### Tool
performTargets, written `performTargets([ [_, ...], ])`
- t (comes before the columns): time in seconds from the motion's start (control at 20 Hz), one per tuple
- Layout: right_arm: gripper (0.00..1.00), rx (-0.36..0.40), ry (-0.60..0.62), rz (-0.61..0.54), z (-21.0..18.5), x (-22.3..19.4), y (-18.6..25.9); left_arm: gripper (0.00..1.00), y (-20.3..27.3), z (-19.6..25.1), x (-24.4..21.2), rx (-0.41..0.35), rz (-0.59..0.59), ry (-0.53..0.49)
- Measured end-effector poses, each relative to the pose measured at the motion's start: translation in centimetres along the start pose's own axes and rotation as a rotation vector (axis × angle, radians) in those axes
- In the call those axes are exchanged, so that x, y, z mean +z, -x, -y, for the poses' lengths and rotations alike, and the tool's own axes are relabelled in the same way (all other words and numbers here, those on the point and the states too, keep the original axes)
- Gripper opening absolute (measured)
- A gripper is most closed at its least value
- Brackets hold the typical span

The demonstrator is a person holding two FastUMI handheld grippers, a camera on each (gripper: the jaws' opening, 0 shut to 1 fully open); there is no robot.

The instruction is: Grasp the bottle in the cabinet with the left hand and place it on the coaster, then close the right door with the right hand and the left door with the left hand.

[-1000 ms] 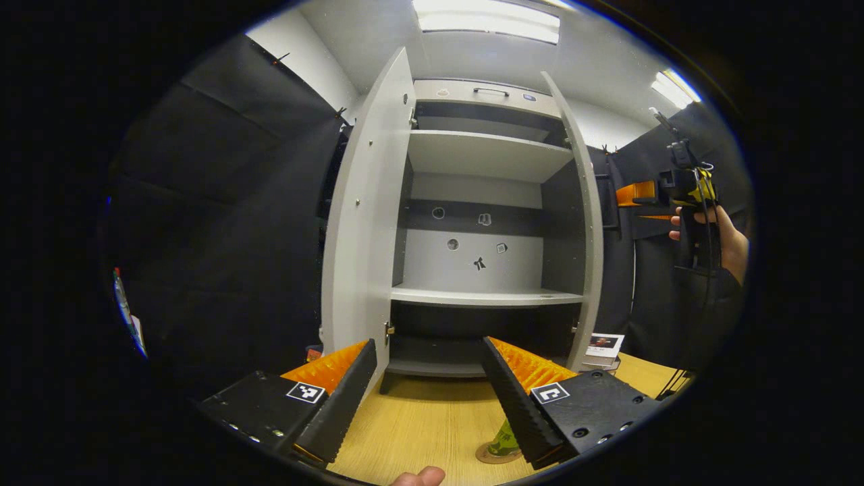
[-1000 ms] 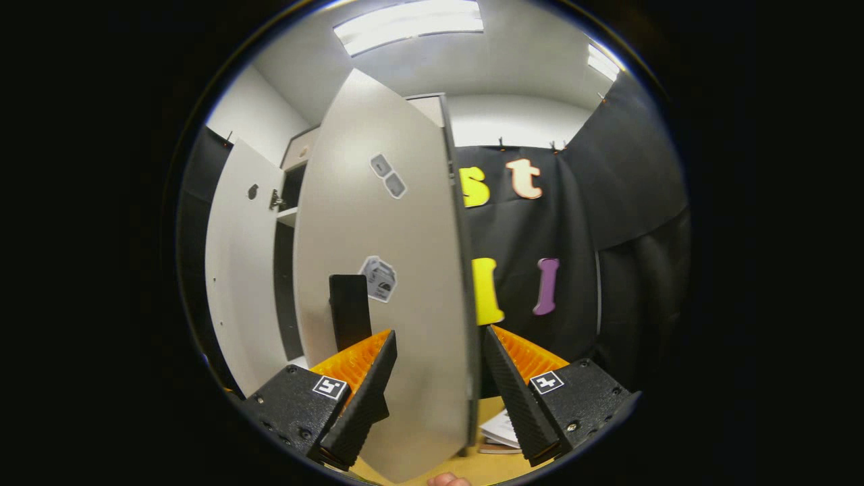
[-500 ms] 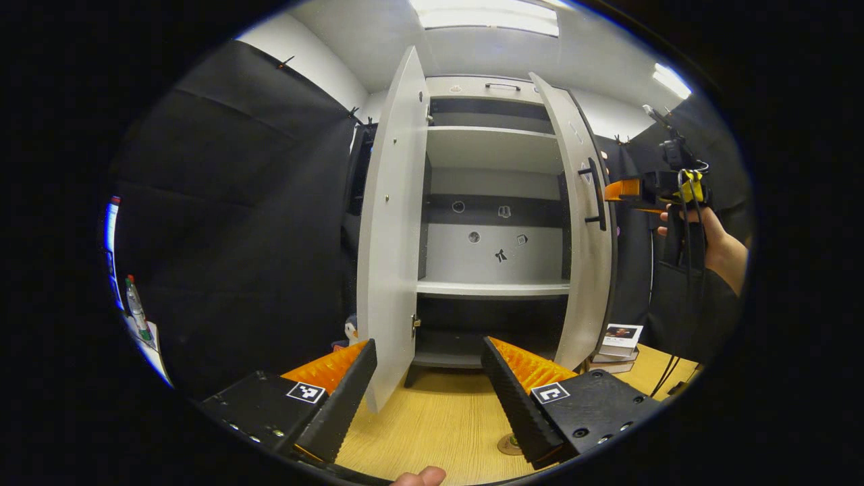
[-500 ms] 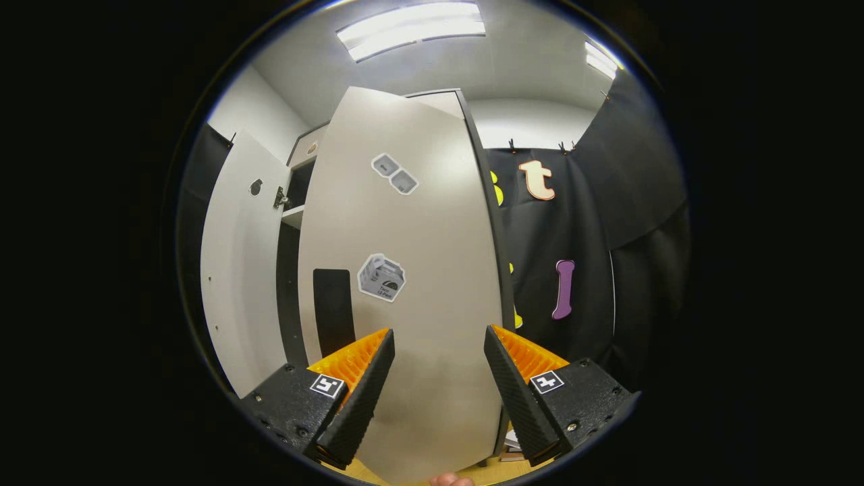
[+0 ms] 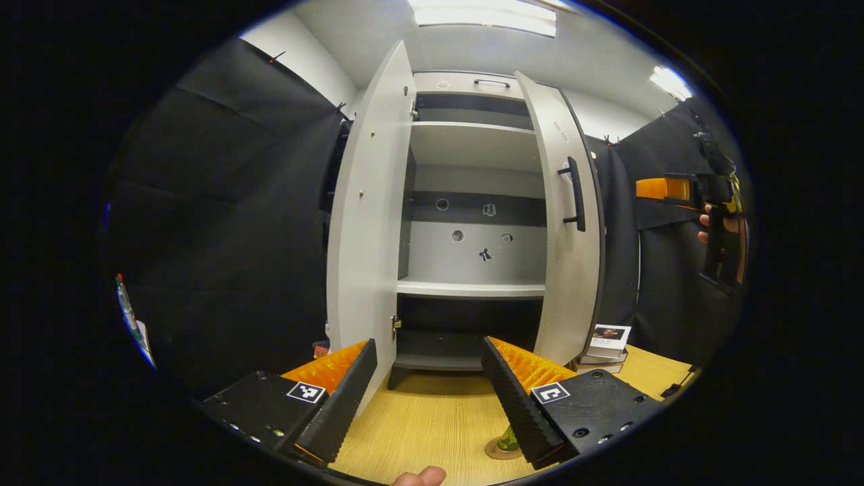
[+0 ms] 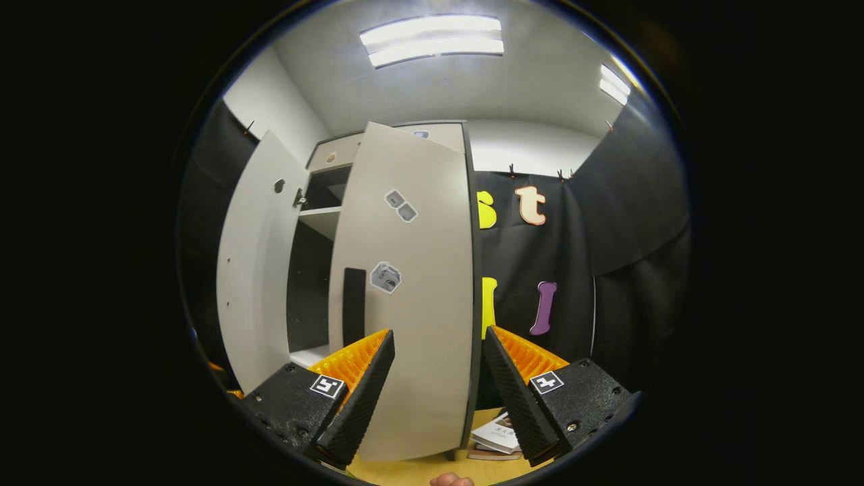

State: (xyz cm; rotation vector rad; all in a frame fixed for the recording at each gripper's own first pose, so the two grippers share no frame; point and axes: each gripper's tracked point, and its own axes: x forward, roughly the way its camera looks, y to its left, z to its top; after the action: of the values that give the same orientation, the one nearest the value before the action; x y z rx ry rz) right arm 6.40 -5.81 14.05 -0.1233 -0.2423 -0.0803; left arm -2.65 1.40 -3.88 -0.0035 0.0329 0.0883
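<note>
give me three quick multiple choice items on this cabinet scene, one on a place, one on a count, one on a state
1. Where do the books lie?
A. on the table right of the cabinet
B. on the middle shelf
C. on top of the cabinet

2. How many stickers are on the right door's outer face?
A. one
B. two
C. five

3. How does the left door stand?
A. shut
B. open
C. off its hinges

Key: 1 A, the stack sits on the table beside the cabinet; 2 B, an upper and a lower sticker; 3 B, it swings outward, shelves exposed.
</note>
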Motion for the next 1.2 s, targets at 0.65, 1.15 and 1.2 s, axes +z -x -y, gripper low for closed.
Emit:
performTargets([
  [0.65, 0.83, -0.018, -0.021, -0.188, -4.5, -12.3, 8.0, 0.9, -0.6, 3.2, 0.5, -0.088, -0.002, 0.021],
  [1.15, 0.83, -0.001, -0.094, -0.245, -4.8, -14.8, 9.1, 0.95, 0.0, -1.6, 9.1, -0.01, 0.169, 0.152],
  [1.2, 0.83, 0.003, -0.098, -0.253, -4.9, -15.0, 9.1, 0.95, 0.2, -3.0, 10.4, 0.012, 0.194, 0.188],
])
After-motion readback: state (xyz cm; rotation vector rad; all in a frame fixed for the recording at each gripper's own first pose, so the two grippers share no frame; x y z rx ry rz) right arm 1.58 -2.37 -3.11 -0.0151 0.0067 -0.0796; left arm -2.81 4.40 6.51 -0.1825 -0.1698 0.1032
